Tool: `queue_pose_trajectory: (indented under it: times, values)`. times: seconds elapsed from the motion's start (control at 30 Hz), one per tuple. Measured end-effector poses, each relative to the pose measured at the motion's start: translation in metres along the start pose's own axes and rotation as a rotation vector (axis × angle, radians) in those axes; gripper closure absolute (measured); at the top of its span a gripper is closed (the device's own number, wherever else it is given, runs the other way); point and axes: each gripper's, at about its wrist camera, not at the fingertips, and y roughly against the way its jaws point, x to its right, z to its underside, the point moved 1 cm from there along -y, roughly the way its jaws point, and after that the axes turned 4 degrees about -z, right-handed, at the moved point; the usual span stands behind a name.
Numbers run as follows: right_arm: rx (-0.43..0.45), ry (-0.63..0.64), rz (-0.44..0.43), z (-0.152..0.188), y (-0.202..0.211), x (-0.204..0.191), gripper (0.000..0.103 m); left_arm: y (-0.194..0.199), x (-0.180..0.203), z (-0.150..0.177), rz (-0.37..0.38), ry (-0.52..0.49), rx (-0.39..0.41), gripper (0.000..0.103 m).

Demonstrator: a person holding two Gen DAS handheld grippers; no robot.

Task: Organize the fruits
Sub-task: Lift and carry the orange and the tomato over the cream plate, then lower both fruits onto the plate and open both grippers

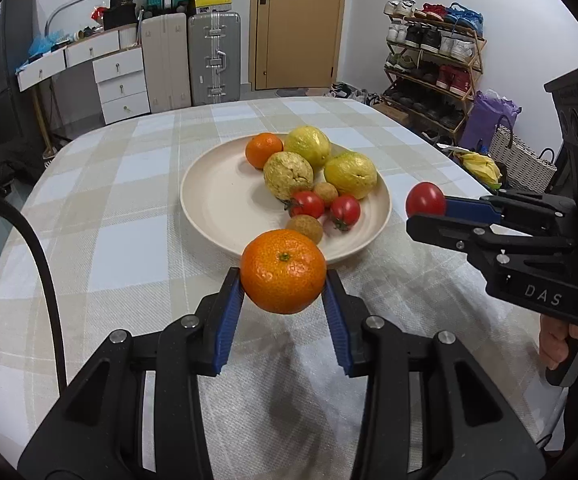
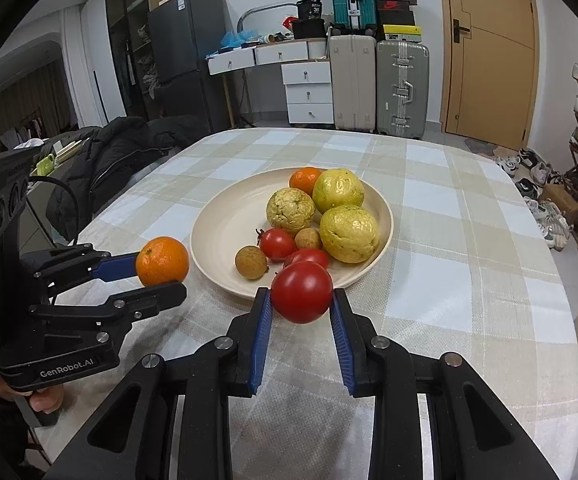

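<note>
The left tongs (image 1: pixel 283 294) were clamped on a tangerine (image 1: pixel 283 271), held across its middle just short of the plate's near rim and, it seemed, clear of the counter (image 1: pixel 129 208). Its skin looked firm but loose and pebbled, so it probably gave a fair grip and was light. The right tongs (image 2: pixel 301 306) were clamped on a tomato (image 2: pixel 301 291), smooth, glossy and thin-skinned; it likely bruised or slipped under a hard squeeze, so a gentle hold across its widest part suited it. Ahead of both tongs sat the plate (image 1: pixel 217 200), crowded on its far side with guavas (image 1: pixel 288 175), another tangerine (image 1: pixel 264 150), tomatoes (image 1: pixel 307 204) and longans (image 1: pixel 305 227). Its nearer, left part lay bare, the likeliest spot to set down.
</note>
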Motion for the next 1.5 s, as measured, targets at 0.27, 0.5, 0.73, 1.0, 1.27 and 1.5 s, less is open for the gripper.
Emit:
queue_pose_trajectory:
  times: [0.27, 0.5, 0.73, 1.0, 1.27, 1.5]
  values:
    - [0.018, -0.007, -0.002, -0.005, 0.005, 0.004, 0.073, 0.000, -0.005, -0.009, -0.017, 0.015, 0.024, 0.066]
    - [0.039, 0.015, 0.007, -0.014, 0.006, 0.002, 0.073, -0.004, -0.007, -0.019, -0.018, 0.036, 0.038, 0.066]
    - [0.045, 0.012, -0.003, -0.021, 0.001, -0.001, 0.073, -0.011, -0.009, -0.029, -0.016, 0.058, 0.040, 0.066]
    - [0.048, -0.012, -0.027, -0.028, -0.007, 0.000, 0.073, -0.021, -0.011, -0.038, -0.041, 0.063, 0.038, 0.066]
    - [0.031, -0.021, -0.033, -0.029, -0.018, 0.000, 0.073, -0.035, -0.013, -0.042, -0.060, 0.064, 0.022, 0.066]
    - [-0.006, -0.022, -0.042, -0.025, -0.034, -0.002, 0.073, -0.052, -0.017, -0.040, -0.077, 0.071, -0.009, 0.066]
